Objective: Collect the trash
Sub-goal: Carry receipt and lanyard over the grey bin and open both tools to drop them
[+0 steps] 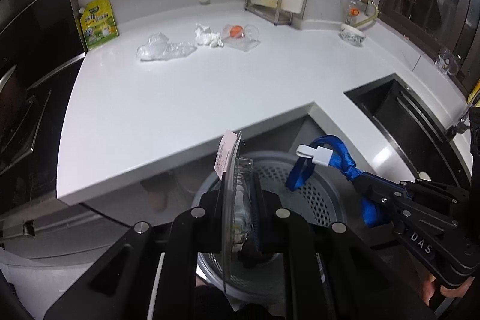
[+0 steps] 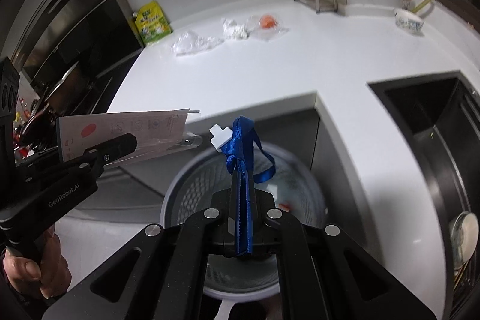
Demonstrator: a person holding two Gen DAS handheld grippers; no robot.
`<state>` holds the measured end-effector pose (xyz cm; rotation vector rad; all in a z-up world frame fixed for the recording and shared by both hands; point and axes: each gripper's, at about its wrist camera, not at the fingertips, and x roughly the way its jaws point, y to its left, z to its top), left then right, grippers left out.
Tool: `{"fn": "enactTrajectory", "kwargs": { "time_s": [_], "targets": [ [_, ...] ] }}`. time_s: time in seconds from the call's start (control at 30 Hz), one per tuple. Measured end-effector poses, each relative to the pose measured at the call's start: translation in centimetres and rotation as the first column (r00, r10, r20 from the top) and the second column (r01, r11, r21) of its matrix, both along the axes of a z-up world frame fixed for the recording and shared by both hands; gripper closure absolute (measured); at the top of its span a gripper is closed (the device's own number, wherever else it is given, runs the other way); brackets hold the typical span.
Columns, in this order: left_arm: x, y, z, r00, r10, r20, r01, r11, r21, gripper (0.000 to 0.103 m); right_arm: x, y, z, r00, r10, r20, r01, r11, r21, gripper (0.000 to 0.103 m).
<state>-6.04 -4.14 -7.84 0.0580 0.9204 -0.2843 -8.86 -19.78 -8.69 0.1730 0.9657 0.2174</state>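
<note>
My left gripper [image 1: 240, 195] is shut on a clear blister pack with a pink card [image 1: 229, 158], held edge-on above a grey perforated bin [image 1: 318, 194]. To its right, my right gripper [image 1: 361, 183] is shut on a knotted blue lanyard with a white clip [image 1: 330, 147]. In the right wrist view the lanyard [image 2: 240, 140] stands up from the right gripper [image 2: 243, 185] over the bin [image 2: 189, 191], and the left gripper [image 2: 127, 144] holds the pack [image 2: 135, 128] at the left. On the counter lie crumpled clear plastic [image 1: 163, 48], a white tissue [image 1: 207, 35] and a clear bag with something orange [image 1: 240, 35].
The white L-shaped counter [image 1: 195, 98] wraps around the bin. A dark sink [image 1: 405, 110] is at the right, a stove [image 1: 21, 98] at the left. A yellow-green pouch [image 1: 97, 23], a rack with a board [image 1: 267, 2] and a bowl [image 1: 352, 35] stand along the back.
</note>
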Motion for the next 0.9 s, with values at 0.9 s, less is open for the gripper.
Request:
{"fn": "enactTrajectory", "kwargs": {
  "time_s": [0.9],
  "targets": [
    [1.5, -1.2, -12.9, 0.964, -0.005, -0.266, 0.012, 1.0, 0.027, 0.085, 1.4, -0.4, -12.7, 0.963, -0.089, -0.255, 0.098, 0.995, 0.023, 0.097]
  ]
}}
